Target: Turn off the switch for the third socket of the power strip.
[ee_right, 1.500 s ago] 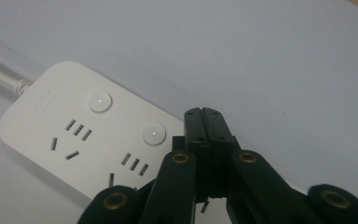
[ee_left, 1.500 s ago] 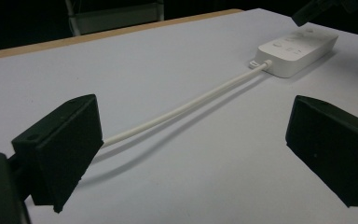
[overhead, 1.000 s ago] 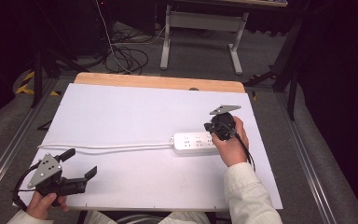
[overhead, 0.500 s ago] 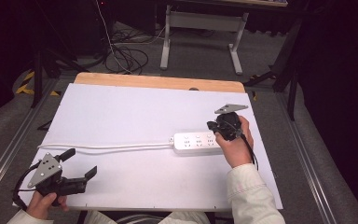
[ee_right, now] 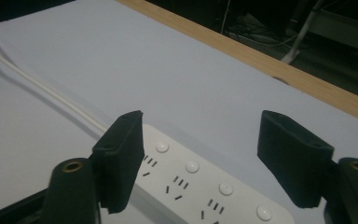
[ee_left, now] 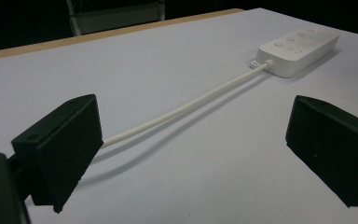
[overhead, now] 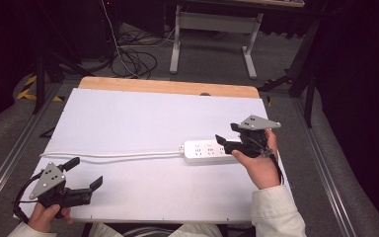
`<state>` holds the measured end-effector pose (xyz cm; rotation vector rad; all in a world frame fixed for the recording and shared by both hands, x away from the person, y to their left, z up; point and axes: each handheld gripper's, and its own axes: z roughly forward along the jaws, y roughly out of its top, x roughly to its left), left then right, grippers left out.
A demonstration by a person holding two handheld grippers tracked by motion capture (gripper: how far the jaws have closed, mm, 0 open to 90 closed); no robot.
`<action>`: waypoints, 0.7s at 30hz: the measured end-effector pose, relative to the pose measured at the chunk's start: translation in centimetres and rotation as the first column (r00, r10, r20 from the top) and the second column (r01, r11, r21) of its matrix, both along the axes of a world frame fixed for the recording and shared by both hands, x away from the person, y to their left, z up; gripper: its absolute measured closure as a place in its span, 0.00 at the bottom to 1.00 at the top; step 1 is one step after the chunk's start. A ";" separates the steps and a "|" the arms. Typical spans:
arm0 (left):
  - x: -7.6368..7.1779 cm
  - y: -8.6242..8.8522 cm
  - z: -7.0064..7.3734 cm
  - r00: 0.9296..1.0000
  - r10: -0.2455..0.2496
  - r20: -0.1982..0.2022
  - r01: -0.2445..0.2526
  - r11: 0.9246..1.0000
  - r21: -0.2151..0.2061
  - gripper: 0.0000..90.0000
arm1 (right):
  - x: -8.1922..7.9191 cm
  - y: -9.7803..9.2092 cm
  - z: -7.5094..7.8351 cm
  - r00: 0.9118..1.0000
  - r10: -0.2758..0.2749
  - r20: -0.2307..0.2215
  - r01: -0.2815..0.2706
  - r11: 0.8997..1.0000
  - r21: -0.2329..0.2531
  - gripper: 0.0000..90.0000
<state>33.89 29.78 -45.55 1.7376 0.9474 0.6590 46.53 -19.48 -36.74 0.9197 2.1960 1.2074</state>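
A white power strip lies on the white table top, right of centre, with its white cable running left. My right gripper hovers open over the strip's right end, held by a hand in a white sleeve. In the right gripper view its open jaws frame the strip, with several sockets and round buttons, and the cable trails away. My left gripper stands open near the front left corner, holding nothing. The left gripper view shows the cable leading to the strip.
A wooden strip edges the table's far side. Beyond it stand a metal stand's legs and loose cables on the floor. Metal rails run along both sides of the table.
My right gripper has drifted slightly to the right and toward the person, staying over the strip's end. The left gripper has not moved.
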 end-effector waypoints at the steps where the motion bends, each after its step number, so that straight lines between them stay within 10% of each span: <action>1: 0.0 0.0 0.0 1.000 0.000 -0.002 0.000 1.000 -0.004 0.05 | -0.3 -0.1 0.1 1.000 0.003 0.000 -0.003 1.000 0.005 0.32; 21: -0.3 -0.1 0.1 1.000 -0.009 -0.004 0.009 1.000 -0.016 0.05 | -5.2 -1.9 -2.4 0.995 0.094 -0.036 -0.087 0.984 0.158 0.18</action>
